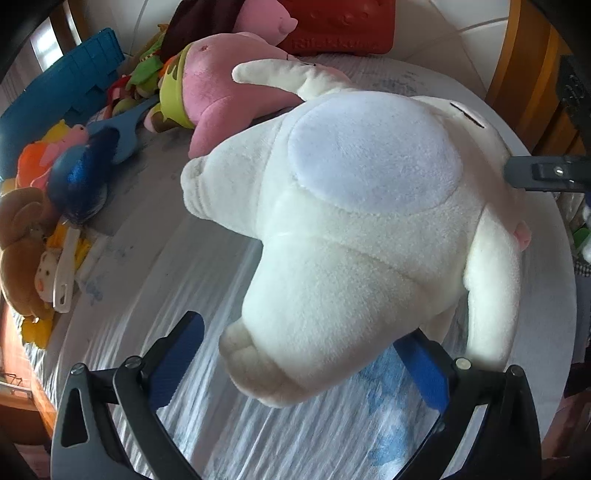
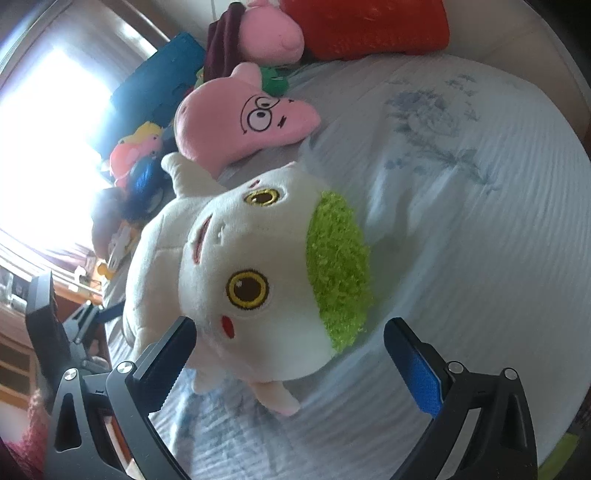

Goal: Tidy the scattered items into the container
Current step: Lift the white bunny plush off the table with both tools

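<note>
Raised lettering on the red cushion (image 1: 332, 26) is too blurred to read. The white plush (image 1: 351, 229) lies on the bedspread (image 1: 184, 258), its foot between the spread fingers of the left gripper (image 1: 295, 373), its long axis running away from that gripper. The right gripper (image 2: 288, 354) is spread too, the plush's green-topped head just ahead of its fingertips, face turned toward that gripper.

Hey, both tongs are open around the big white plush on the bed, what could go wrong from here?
1. The white plush is bulky and soft; the left tongs straddle only one rounded leg, so a pinch there might slip or let the body sag.
2. The right tongs sit at its head, open; closing at different moments could twist it.
3. The pink starfish plush lies right beside it and might get dragged along.
</note>
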`<state>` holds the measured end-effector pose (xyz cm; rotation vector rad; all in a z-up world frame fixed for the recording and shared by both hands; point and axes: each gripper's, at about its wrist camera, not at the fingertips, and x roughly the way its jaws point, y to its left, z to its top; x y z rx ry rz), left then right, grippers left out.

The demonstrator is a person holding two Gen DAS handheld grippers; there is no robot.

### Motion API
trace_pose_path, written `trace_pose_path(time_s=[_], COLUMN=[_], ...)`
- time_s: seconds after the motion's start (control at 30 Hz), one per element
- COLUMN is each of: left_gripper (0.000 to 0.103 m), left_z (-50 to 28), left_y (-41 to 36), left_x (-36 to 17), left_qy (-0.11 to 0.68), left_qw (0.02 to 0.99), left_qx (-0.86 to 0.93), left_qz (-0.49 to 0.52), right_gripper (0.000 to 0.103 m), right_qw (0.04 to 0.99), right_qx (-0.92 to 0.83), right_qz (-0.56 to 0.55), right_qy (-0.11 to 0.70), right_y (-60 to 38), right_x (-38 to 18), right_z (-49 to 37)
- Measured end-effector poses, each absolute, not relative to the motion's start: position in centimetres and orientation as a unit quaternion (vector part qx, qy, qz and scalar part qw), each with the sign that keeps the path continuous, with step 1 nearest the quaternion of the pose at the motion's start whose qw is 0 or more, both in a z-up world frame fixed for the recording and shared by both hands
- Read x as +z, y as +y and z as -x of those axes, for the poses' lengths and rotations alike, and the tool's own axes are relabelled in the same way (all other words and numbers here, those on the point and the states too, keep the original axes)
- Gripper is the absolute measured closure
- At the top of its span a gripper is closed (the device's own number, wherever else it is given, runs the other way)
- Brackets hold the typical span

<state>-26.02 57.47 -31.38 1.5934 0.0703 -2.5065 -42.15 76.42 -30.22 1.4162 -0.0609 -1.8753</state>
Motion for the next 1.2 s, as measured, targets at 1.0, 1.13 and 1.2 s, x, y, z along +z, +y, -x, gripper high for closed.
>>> trace_pose_path(time_s=[1.0,1.13,1.2], left_gripper=[0.0,0.003,0.015], left_z=[29.3,29.7,29.7], left_y=[50.7,51.0,51.3], left_x=[-29.8,-29.1,-28.8], left_qy=[0.164,0.146,0.144], left_qw=[0.071,0.064,0.049], left_qx=[-0.87,-0.877,-0.881], left_qz=[-0.46,-0.454,-0.448], right_gripper=[0.0,0.0,0.0], right_qw=[0.422,0.421,0.42], right_qx=[-0.672,-0.668,-0.668], right_qz=[-0.586,-0.59,-0.593], right_qy=[-0.164,-0.17,-0.158], right_y=[72.7,72.7,72.7], right_x=[-33.8,-33.9,-33.8], right_z=[47.8,47.9,47.9])
